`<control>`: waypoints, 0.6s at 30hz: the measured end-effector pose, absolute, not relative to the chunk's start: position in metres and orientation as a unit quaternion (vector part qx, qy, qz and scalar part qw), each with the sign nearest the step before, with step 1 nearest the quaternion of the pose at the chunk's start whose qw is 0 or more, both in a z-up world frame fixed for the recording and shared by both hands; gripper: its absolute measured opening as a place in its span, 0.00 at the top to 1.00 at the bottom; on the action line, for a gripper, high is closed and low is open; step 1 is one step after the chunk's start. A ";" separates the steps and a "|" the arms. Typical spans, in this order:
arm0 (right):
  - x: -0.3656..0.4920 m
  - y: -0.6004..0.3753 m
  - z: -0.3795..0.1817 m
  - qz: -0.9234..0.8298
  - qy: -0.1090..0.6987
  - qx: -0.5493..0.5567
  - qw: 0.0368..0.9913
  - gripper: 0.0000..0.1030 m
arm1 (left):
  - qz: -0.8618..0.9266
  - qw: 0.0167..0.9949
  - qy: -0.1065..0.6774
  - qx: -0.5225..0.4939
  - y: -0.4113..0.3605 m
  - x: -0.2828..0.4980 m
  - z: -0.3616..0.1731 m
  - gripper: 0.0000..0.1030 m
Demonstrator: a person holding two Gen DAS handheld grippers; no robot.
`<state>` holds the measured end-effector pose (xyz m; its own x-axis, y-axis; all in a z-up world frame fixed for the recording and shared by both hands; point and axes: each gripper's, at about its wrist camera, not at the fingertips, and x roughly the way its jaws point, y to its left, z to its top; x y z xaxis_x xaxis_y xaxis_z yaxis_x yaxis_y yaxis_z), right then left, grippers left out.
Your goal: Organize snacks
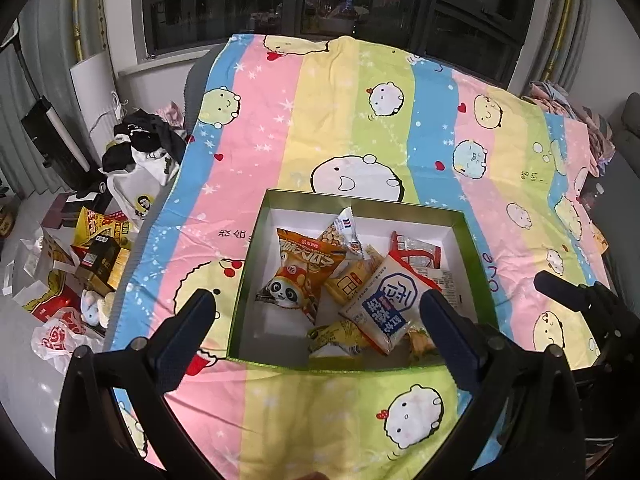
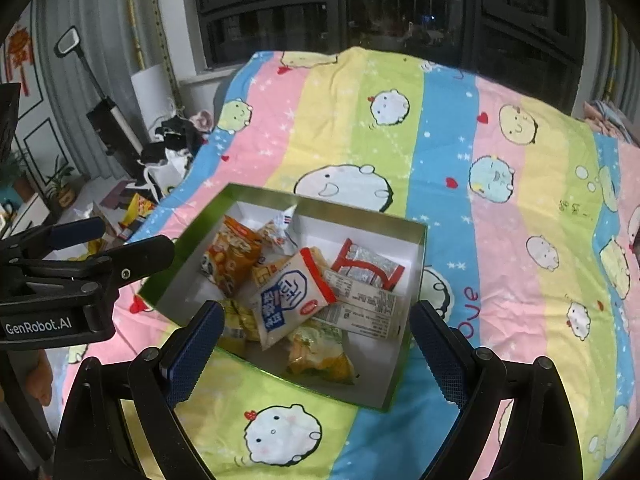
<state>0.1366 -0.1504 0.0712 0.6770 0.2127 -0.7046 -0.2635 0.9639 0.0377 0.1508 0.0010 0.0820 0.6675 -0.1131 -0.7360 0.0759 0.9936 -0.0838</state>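
A green box (image 1: 476,268) (image 2: 416,268) with a white inside sits on the striped cartoon bedspread. It holds several snack packets: an orange panda bag (image 1: 298,276) (image 2: 230,256), a white and blue packet (image 1: 390,304) (image 2: 288,292), a red and white packet (image 1: 416,252) (image 2: 368,264) and yellow packets (image 1: 340,338) (image 2: 320,356). My left gripper (image 1: 316,332) is open and empty over the box's near edge. My right gripper (image 2: 316,340) is open and empty over the box's near side.
The bedspread (image 1: 360,120) (image 2: 500,200) covers the surface around the box. On the floor to the left lie more snack boxes and bags (image 1: 92,256) and dark clothes (image 1: 140,144). A dark window (image 1: 320,0) is behind. Each gripper shows in the other's view (image 1: 580,296) (image 2: 100,248).
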 end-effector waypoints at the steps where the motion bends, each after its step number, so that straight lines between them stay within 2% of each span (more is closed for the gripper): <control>1: 0.134 -0.150 0.074 0.131 0.378 -0.034 0.916 0.09 | -0.051 0.913 0.405 -0.020 0.001 0.149 0.084 0.01; 18: 0.118 -0.163 0.096 0.121 0.362 -0.031 0.924 0.09 | -0.046 0.916 0.398 0.006 -0.014 0.130 0.106 0.01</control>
